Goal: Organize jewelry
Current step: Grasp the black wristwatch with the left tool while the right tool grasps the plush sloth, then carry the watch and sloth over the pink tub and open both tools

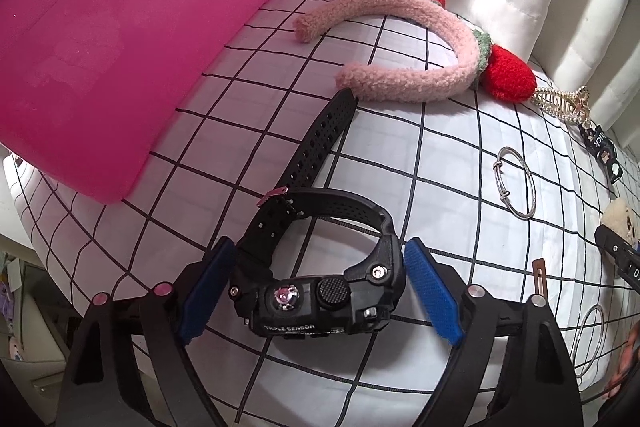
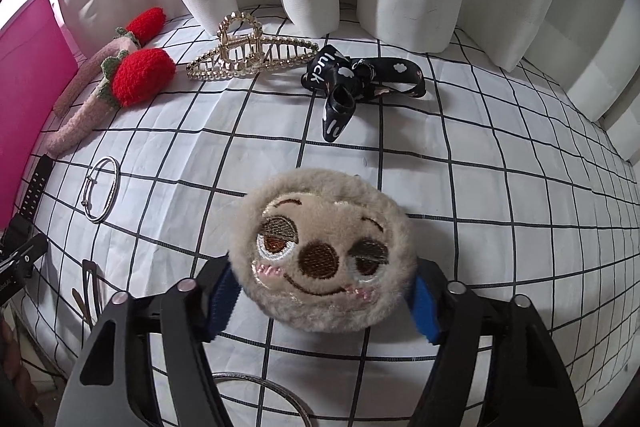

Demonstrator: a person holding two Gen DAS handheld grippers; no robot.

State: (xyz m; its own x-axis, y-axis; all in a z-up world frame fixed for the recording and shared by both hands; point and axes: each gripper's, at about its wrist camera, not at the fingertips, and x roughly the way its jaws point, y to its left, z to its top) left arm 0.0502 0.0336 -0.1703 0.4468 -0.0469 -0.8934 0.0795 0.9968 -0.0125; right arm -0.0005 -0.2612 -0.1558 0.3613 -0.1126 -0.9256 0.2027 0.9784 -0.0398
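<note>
Both grippers are settling onto their pick-ups, judging by how things lie. The left gripper (image 1: 316, 293) straddles the black watch (image 1: 320, 291), which lies on the grid-checked tabletop (image 1: 440, 155) just in front of the pink box (image 1: 112, 47); its blue fingers (image 1: 430, 291) stand apart, a sliver clear of the case on each side. The right gripper (image 2: 324, 303) brackets the plush sloth-face clip (image 2: 320, 251), its fingers (image 2: 222, 303) sunk into the fur at both flanks, apparently clamped on it. Next, the left should finish closing on the watch case, then both lift and carry toward the pink box. The watch case reads "TRIPLE SENSOR"; the black ribbon bow (image 2: 360, 79) beyond the plush reads "luck".
</note>
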